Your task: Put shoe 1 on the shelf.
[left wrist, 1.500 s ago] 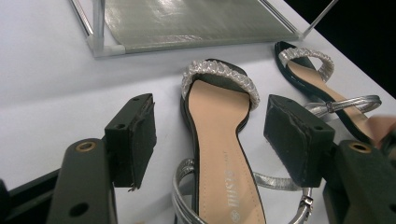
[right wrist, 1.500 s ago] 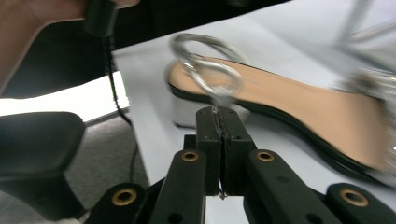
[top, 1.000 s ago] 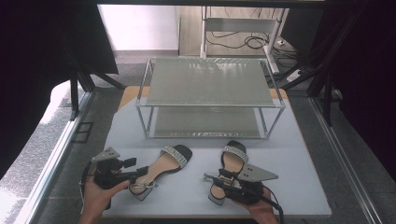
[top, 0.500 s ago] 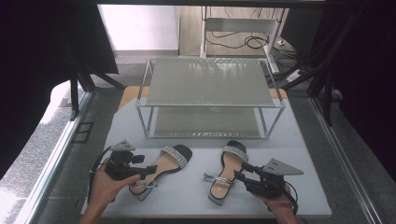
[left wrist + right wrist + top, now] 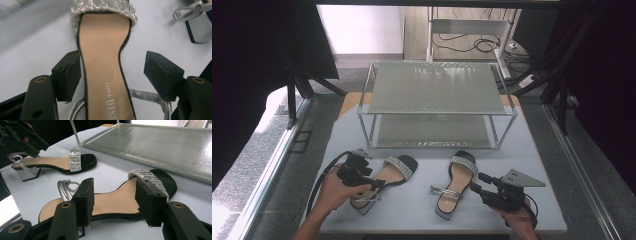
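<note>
Sandals: 2 lie flat on the counter (image 5: 532, 150), toes toward a 2-tier rack (image 5: 437, 95). The left hand (image 5: 334, 190) comes in from the lower left, holding its tool (image 5: 379, 184) level over the left sandal's (image 5: 387, 177) heel end. That tool is released: its jaws stand wide to either side of the insole (image 5: 105, 62), the left pad just beside the sole's edge, the right pad well clear. The right hand (image 5: 517, 217) sits low at the right, its tool (image 5: 479, 182) level and pointing left at the right sandal (image 5: 455, 182). Its jaws have just been opening; they gape in front of the sandal's middle, gripping nothing.
</note>
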Demonstrator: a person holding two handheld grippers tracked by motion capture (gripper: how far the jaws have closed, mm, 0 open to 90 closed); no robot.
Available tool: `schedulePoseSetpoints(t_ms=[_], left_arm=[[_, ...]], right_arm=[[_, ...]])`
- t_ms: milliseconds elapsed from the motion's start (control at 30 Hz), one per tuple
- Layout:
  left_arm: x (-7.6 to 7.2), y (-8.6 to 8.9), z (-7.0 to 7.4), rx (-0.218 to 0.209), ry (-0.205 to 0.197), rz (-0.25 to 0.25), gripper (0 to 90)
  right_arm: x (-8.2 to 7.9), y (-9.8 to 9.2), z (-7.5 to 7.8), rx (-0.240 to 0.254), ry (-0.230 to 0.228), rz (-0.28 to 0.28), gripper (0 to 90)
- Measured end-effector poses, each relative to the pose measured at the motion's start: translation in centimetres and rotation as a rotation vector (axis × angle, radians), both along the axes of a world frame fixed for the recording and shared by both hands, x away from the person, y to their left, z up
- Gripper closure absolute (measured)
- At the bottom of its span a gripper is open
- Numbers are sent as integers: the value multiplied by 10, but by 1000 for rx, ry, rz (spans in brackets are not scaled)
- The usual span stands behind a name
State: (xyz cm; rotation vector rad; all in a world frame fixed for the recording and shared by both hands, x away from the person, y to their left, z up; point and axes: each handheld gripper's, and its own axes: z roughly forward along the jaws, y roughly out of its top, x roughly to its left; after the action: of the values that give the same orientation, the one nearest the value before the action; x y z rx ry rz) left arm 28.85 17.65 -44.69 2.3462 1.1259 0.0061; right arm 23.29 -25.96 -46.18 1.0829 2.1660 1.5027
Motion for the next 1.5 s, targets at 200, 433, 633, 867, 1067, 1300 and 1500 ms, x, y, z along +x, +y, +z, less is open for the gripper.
schedulePoseSetpoints(t_ms=[200,433,633,867,1067,1300,1500], left_arm=[[7,-11,-10,87,28,-13,296],[7,-21,-24,202,51,-21,295],[9,-30,-33,269,60,10,361],[10,-34,-34,298,60,42,414],[11,-33,-33,277,72,63,423],[13,-27,-29,261,76,54,425],[14,-21,-11,230,62,45,425]], right_arm=[[-1,2,-2,-16,-1,-5,482],[0,5,-6,-37,16,-1,473],[1,7,-8,-60,20,-11,468],[2,3,-8,-57,31,-47,468],[1,3,-8,-55,35,-60,468],[1,-1,-6,-40,32,-78,468],[2,-4,-5,-31,31,-89,469]])
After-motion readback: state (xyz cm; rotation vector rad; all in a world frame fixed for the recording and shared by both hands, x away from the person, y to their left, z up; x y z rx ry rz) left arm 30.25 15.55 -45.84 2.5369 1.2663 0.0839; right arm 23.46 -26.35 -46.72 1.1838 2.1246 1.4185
